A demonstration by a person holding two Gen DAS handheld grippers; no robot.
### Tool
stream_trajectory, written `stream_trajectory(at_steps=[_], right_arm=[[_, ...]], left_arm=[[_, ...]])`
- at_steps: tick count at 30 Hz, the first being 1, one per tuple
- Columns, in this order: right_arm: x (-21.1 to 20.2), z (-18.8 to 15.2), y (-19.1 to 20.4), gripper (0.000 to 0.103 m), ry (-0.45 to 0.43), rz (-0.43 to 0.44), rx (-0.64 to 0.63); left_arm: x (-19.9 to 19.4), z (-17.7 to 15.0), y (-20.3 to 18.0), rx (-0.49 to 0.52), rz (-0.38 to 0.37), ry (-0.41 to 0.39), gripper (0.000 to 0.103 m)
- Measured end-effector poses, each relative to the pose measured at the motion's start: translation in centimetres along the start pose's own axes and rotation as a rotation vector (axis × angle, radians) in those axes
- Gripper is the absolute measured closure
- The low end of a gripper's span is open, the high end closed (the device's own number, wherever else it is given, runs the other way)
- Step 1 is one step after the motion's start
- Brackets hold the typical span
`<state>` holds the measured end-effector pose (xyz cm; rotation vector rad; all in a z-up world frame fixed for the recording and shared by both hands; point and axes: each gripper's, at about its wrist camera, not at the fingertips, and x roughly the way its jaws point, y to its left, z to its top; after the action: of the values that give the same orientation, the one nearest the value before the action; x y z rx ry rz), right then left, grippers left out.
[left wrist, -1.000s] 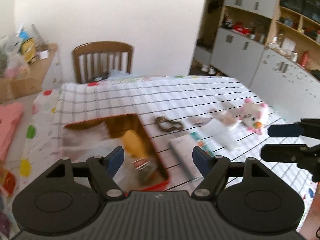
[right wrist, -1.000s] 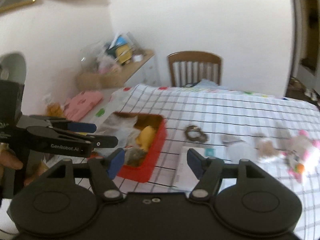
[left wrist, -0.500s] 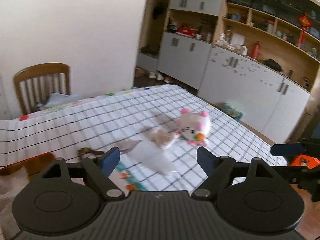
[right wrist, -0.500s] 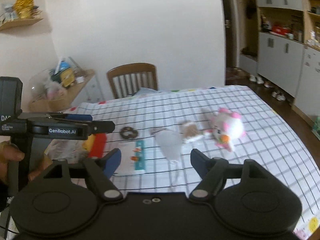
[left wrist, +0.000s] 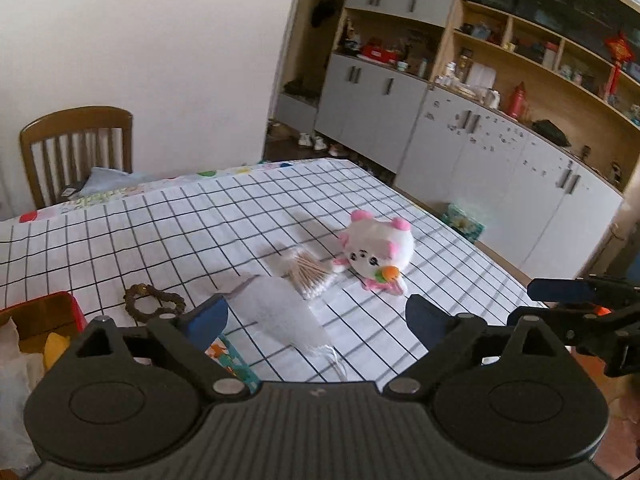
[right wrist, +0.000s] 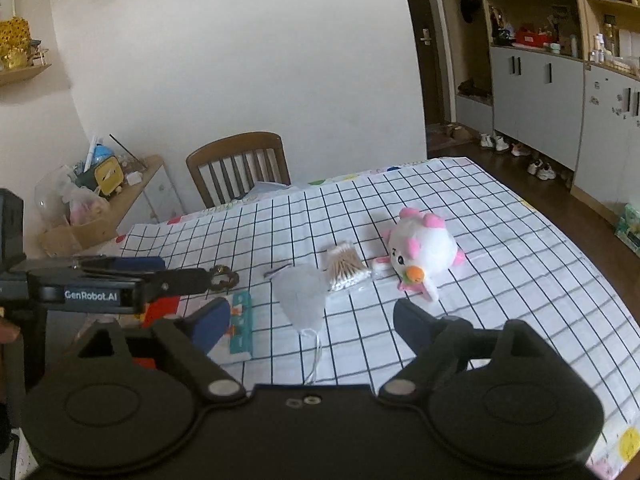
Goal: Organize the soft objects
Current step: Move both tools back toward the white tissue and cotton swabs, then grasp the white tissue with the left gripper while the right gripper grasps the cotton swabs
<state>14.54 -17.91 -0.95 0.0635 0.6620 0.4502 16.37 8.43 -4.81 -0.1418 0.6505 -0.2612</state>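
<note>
A white plush toy (left wrist: 378, 254) with pink ears and an orange muzzle is seen lying on its side on the checked tablecloth (left wrist: 160, 224), right of centre. Just to its left lies a bag of cotton swabs (left wrist: 308, 272), and nearer, a pale face mask (left wrist: 284, 312) with its white strings trailing toward the near edge. A brown bead bracelet (left wrist: 154, 304) is found further left.

The left gripper (left wrist: 316, 318) is held with its blue-padded jaws wide apart and nothing between them; the right gripper (right wrist: 312, 320) is likewise spread and empty — both above the near table edge.

Only the left wrist view shows the inside of the red box (left wrist: 48, 312), cut off at the left, its yellow and white contents hard to identify. Only the right wrist view shows the cluttered side shelf (right wrist: 100, 196); there the box is largely hidden behind the left gripper. A flat packet (right wrist: 242, 326) is partly covered by a finger in both views.
</note>
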Motion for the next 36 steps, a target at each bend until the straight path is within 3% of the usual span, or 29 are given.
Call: stream_trajectory(at_steps=[2, 12, 17, 21, 23, 27, 33, 36], right_arm=[[0.8, 0.4, -0.6, 0.012, 0.0, 0.017, -0.014], [6.3, 2.4, -3.6, 0.01, 0.052, 0.098, -0.069], [9.5, 3.1, -4.8, 0.01, 0.099, 0.138, -0.093], [12.3, 3.8, -5.5, 0.011, 0.13, 0.156, -0.113], [13.9, 4.1, -5.9, 0.011, 0.15, 0.162, -0.117], [16.5, 4.9, -6.3, 0.014, 0.18, 0.189, -0.119], [20.0, 6.1, -5.7, 0.019, 0.227, 0.209, -0.161], [21.7, 6.3, -5.2, 0.026, 0.262, 0.208, -0.196]], left_arm=[[0.4, 0.2, -0.1, -0.005, 0.03, -0.008, 0.0], [3.9, 0.0, -0.1, -0.059, 0.163, 0.01, 0.0], [6.0, -0.4, 0.0, -0.1, 0.194, 0.013, 0.0], [8.4, -1.0, -0.6, -0.107, 0.23, 0.039, 0.0], [9.9, -1.2, -0.8, -0.109, 0.287, 0.074, 0.0], [12.0, -1.9, -0.9, -0.093, 0.327, 0.091, 0.0], [14.0, -2.7, -0.8, -0.16, 0.343, 0.099, 0.0], [14.8, -2.7, -1.4, -0.161, 0.377, 0.089, 0.0]])
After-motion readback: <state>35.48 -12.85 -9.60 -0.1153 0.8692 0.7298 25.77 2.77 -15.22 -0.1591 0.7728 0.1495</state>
